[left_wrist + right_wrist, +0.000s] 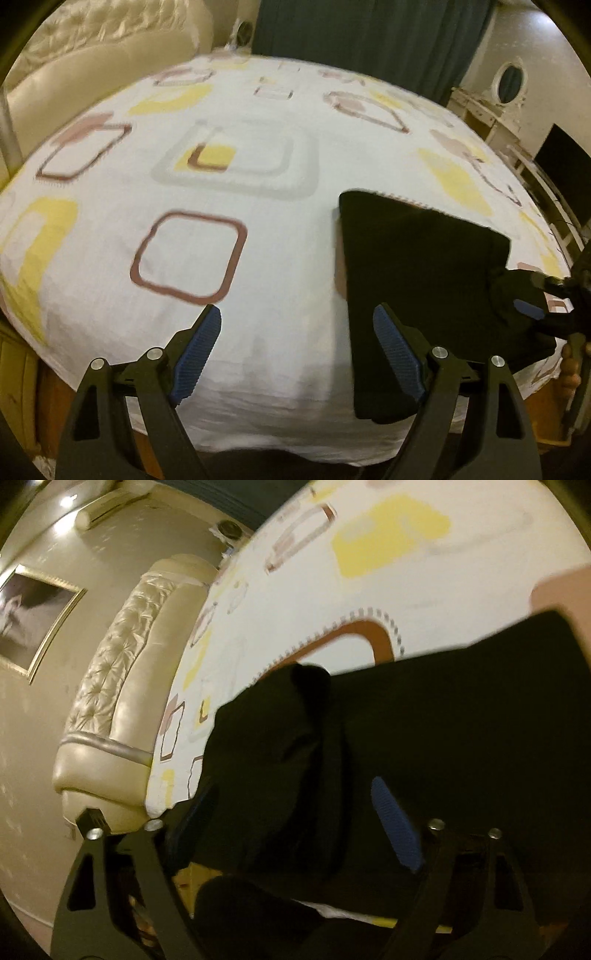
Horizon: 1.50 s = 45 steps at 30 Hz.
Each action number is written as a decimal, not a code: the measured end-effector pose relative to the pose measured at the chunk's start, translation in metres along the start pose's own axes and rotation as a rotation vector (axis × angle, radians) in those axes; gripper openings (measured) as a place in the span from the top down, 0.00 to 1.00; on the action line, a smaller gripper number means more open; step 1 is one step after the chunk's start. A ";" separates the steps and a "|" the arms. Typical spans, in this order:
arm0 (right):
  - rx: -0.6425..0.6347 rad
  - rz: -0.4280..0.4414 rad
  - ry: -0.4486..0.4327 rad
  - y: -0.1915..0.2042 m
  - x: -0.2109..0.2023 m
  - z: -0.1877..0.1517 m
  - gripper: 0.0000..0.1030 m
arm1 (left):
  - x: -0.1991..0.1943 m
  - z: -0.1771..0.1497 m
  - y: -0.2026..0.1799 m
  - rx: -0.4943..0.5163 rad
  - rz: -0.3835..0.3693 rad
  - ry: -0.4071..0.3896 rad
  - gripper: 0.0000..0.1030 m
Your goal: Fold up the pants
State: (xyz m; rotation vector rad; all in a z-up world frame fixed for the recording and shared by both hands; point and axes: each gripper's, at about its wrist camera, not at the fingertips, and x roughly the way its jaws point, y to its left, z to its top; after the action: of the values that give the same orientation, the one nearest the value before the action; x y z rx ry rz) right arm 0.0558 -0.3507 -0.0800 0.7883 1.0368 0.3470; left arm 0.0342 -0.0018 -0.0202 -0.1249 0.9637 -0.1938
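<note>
The black pants [417, 280] lie folded into a flat rectangle on the right part of the bed, reaching its near edge. My left gripper [297, 328] is open and empty, hovering above the sheet with its right finger over the pants' left edge. My right gripper [528, 306] shows at the pants' right side in the left wrist view. In the right wrist view the pants [424, 746] fill the space between the open blue pads [395, 830] of my right gripper [291, 812]; a bunched fold of cloth lies between them, and no grip shows.
The bed has a white sheet [258, 258] with brown and yellow squares. A cream tufted headboard [92, 44] is at the far left. Dark curtains [369, 33] hang behind. A white dresser with an oval mirror [511, 81] and a dark screen [561, 162] stand at the right.
</note>
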 end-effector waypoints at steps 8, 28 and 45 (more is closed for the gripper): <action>0.003 0.029 0.100 0.015 0.040 -0.002 0.61 | 0.002 0.006 0.008 -0.051 -0.061 0.025 0.19; -0.242 0.072 -0.151 0.112 -0.075 0.017 0.89 | 0.000 0.007 0.016 -0.077 -0.074 0.022 0.19; 0.074 -0.100 -0.143 -0.076 -0.083 0.006 0.89 | 0.009 0.001 0.002 -0.059 -0.133 0.064 0.19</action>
State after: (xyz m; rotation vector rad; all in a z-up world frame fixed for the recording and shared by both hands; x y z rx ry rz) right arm 0.0131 -0.4549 -0.0803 0.8127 0.9545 0.1652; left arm 0.0405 -0.0023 -0.0272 -0.2387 1.0256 -0.2931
